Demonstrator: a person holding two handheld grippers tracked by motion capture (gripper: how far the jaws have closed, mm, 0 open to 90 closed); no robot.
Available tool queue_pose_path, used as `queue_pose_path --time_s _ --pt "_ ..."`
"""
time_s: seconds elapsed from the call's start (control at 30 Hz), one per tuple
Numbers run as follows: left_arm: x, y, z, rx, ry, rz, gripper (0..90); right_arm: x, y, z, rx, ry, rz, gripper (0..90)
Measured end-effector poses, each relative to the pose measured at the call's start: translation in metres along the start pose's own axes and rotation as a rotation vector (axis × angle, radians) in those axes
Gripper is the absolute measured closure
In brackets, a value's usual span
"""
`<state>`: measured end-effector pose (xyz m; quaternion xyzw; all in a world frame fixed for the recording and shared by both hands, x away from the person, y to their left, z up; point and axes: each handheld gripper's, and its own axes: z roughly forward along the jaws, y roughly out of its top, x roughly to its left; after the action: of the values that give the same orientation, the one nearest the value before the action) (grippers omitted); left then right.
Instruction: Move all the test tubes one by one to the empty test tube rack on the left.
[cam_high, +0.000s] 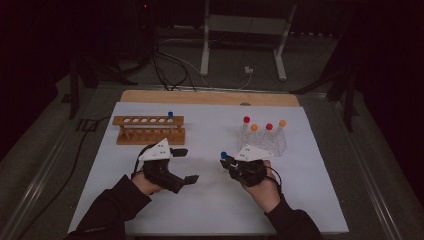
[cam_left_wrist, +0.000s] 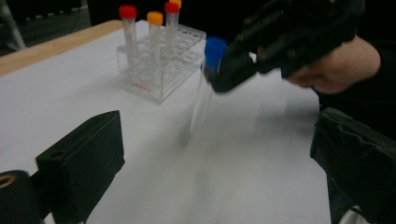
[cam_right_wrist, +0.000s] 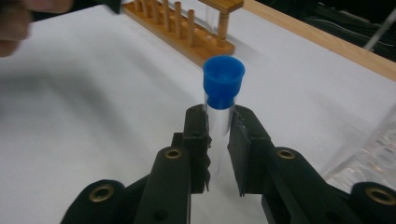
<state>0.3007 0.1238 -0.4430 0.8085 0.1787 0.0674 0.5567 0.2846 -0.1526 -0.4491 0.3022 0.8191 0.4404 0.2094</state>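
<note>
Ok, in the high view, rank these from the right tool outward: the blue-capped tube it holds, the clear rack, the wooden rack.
From the right tool:
1. Blue-capped tube, clamped in its jaws.
2. Clear rack, just behind it, to the right.
3. Wooden rack, across the table, back left.

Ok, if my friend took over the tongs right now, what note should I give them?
Right tongs: shut on a clear plastic test tube with a blue cap, held off the table.
Left tongs: open, holding nothing.
Brown wooden tube rack: one blue-capped tube already stands in it; its other holes are free.
Clear plastic rack: two red-capped and two orange-capped tubes remain.
Left to do, probably: set the held tube in the wooden rack, then move the rest.
</note>
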Motion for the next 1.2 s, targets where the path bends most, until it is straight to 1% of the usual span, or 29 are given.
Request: queue_pose_path --time_s 0.07,0.13,0.2,0.23,0.27,0.33,0.37,0.4,0.5,0.57,0.6,0.63,0.67,0.73,0.8,0.87,0.9,0.97,1.0,1.07,1.13,1.2 --pt "0.0 0.006 0.006 -0.001 0.003 0.008 4.9 0.003 0.001 -0.001 -0.003 0.016 0.002 77.5" --pt "0.001 0.011 0.011 -0.006 -0.003 0.008 5.4 0.003 0.001 -0.001 -0.002 0.017 -0.001 77.5" --pt "0.001 0.016 0.016 -0.006 -0.008 0.015 8.7 0.004 0.001 -0.002 -0.006 0.023 0.001 77.5" --pt "0.001 0.018 0.019 -0.008 -0.01 0.018 8.7 0.004 0.001 -0.002 -0.006 0.023 0.001 77.5" --pt "0.001 0.02 0.022 -0.014 -0.01 0.022 12.5 0.005 0.001 -0.002 -0.007 0.024 0.001 77.5" --pt "0.0 0.024 0.028 -0.007 -0.011 0.033 20.0 0.005 0.001 -0.002 -0.008 0.03 0.004 77.5" --pt "0.0 0.026 0.032 -0.012 -0.018 0.038 23.0 0.005 0.001 -0.002 -0.008 0.031 0.006 77.5" --pt "0.0 0.026 0.032 -0.012 -0.018 0.038 25.0 0.005 0.001 -0.002 -0.008 0.033 0.004 77.5" --pt "-0.001 0.029 0.041 -0.012 -0.015 0.048 36.1 0.006 0.001 -0.002 -0.009 0.037 0.003 77.5" --pt "-0.001 0.03 0.045 -0.007 -0.023 0.051 43.3 0.006 0.001 -0.002 -0.009 0.037 0.002 77.5" --pt "-0.002 0.03 0.048 -0.004 -0.022 0.055 45.6 0.006 0.001 -0.002 -0.011 0.035 0.003 77.5" --pt "-0.002 0.03 0.05 -0.003 -0.021 0.061 45.6 0.006 0.001 -0.002 -0.011 0.035 0.003 77.5" --pt "-0.002 0.03 0.052 -0.002 -0.023 0.063 51.6 0.005 0.001 -0.002 -0.01 0.036 0.003 77.5" --pt "-0.003 0.029 0.056 0.0 -0.02 0.076 56.6 0.005 0.001 -0.003 -0.011 0.037 0.006 77.5" --pt "-0.002 0.029 0.057 -0.001 -0.025 0.077 62.2 0.005 0.001 -0.003 -0.013 0.037 0.007 77.5" --pt "-0.002 0.028 0.059 0.003 -0.031 0.081 69.7 0.005 0.001 -0.003 -0.015 0.037 0.003 77.5" --pt "-0.001 0.028 0.059 0.005 -0.038 0.081 69.7 0.005 0.001 -0.003 -0.015 0.037 0.003 77.5" --pt "-0.002 0.029 0.059 0.005 -0.042 0.088 75.0 0.005 0.001 -0.003 -0.015 0.035 0.007 77.5" --pt "-0.002 0.029 0.059 0.008 -0.044 0.096 75.8 0.005 0.001 -0.003 -0.016 0.038 0.01 77.5" --pt "-0.002 0.03 0.059 0.007 -0.042 0.096 76.6 0.005 0.001 -0.004 -0.018 0.038 0.011 77.4" --pt "-0.002 0.031 0.058 0.008 -0.035 0.116 77.1 0.005 0.002 -0.004 -0.022 0.043 0.016 77.3" --pt "-0.002 0.032 0.057 0.007 -0.037 0.113 77.3 0.005 0.002 -0.005 -0.032 0.042 0.011 76.6"
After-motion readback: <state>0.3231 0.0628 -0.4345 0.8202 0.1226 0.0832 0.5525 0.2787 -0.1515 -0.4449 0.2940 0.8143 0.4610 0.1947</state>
